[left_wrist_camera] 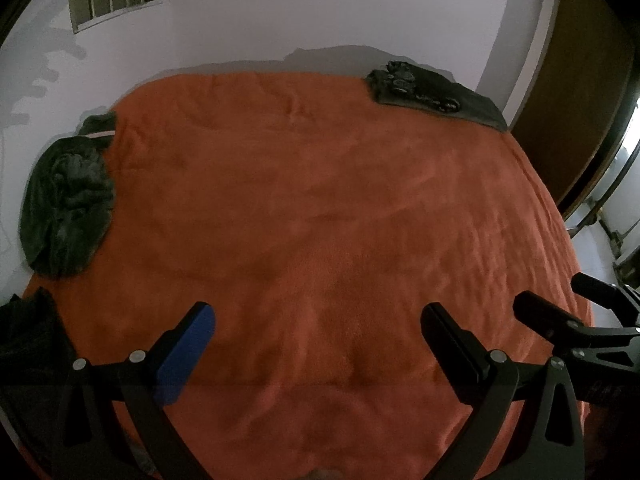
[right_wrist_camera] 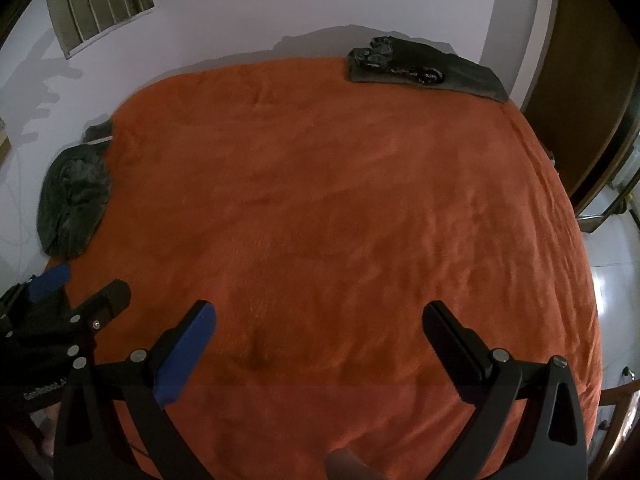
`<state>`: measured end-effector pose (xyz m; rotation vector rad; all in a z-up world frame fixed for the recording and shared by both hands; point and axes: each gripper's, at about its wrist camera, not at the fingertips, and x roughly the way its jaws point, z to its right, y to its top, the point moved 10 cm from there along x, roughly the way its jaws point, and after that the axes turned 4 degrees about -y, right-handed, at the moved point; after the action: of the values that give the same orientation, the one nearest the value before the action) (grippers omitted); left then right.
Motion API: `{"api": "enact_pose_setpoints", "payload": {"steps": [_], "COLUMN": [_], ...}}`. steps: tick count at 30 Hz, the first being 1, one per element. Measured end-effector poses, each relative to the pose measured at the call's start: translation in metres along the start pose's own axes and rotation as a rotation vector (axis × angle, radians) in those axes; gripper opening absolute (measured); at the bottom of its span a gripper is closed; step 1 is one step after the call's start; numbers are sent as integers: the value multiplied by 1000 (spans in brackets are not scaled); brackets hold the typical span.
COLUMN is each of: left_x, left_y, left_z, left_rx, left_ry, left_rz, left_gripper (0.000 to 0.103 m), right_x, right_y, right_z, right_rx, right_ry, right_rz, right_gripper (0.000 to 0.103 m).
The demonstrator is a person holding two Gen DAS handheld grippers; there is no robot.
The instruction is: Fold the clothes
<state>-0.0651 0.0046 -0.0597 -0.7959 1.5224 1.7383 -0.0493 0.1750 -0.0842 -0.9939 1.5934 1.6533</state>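
Left wrist view: my left gripper [left_wrist_camera: 318, 320] hangs over the near edge of the bed [left_wrist_camera: 320, 208], tilted down, jaws spread wide with nothing between them. The right gripper [left_wrist_camera: 560, 300] shows at the right edge, also empty. A crumpled dark heap [left_wrist_camera: 68, 204] lies at the bed's left edge, well apart from both grippers. Its long axis runs roughly from the near edge toward the wall, but it is too bunched for me to tell collar from hem. A folded pile [left_wrist_camera: 436, 94] sits at the far right corner, its long side running along the headboard edge toward the corner.

Right wrist view: my right gripper [right_wrist_camera: 320, 320] is likewise wide open and empty above bare blanket, and the left gripper [right_wrist_camera: 86, 284] appears low on the left, nearer the heap [right_wrist_camera: 74, 200]. The pile [right_wrist_camera: 424, 70] lies flat against the far edge.

I judge the step in hand to be fetching the heap. To do it well I would reach with the left gripper, pinch one outer fold rather than the bulk, drag it to the bed's open middle, then spread it flat before any fold.
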Motion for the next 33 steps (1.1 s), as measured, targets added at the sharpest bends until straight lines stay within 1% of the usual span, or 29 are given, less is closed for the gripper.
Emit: {"api": "enact_pose_setpoints", "payload": {"steps": [6,10,14,17,19,22,23,25,27,29,31,33], "left_x": [7,6,9,7,8,12,14,17,17,17,15,14], "left_y": [-9,-4,-3,-4,-2,-4,-5,-6,-4,-1,1,2], "left_z": [0,-3,-3,-9,-10,-7,-6,-4,-7,-13,-19,-22], "left_rx": [-9,-16,-9,-11,-8,-11,-20,-66,-144,-187,-197,-180], "left_ry": [10,35,28,47,63,81,68,-3,-74,-86,-61,-15], "left_rz": [-5,-6,-6,-8,-18,-67,-88,-113,-121,-103,-79,-68], "left_gripper": [103,103,103,103,103,103,103,103,103,103,103,103], "right_x": [0,-1,-1,1,1,-1,-2,-3,-4,-3,-4,-4], "right_y": [0,3,5,1,1,1,3,5,5,7,9,11], "right_z": [0,-1,-4,-8,-10,-10,-8,-7,-5,-3,-1,-1], "right_rx": [1,5,6,-4,-2,5,9,14,35,51,46,21], "right_ry": [33,64,69,62,61,67,68,64,73,73,48,27], "right_rz": [2,5,13,15,15,14,23,46,53,54,69,88], "right_gripper": [103,103,103,103,103,103,103,103,103,103,103,103]}}
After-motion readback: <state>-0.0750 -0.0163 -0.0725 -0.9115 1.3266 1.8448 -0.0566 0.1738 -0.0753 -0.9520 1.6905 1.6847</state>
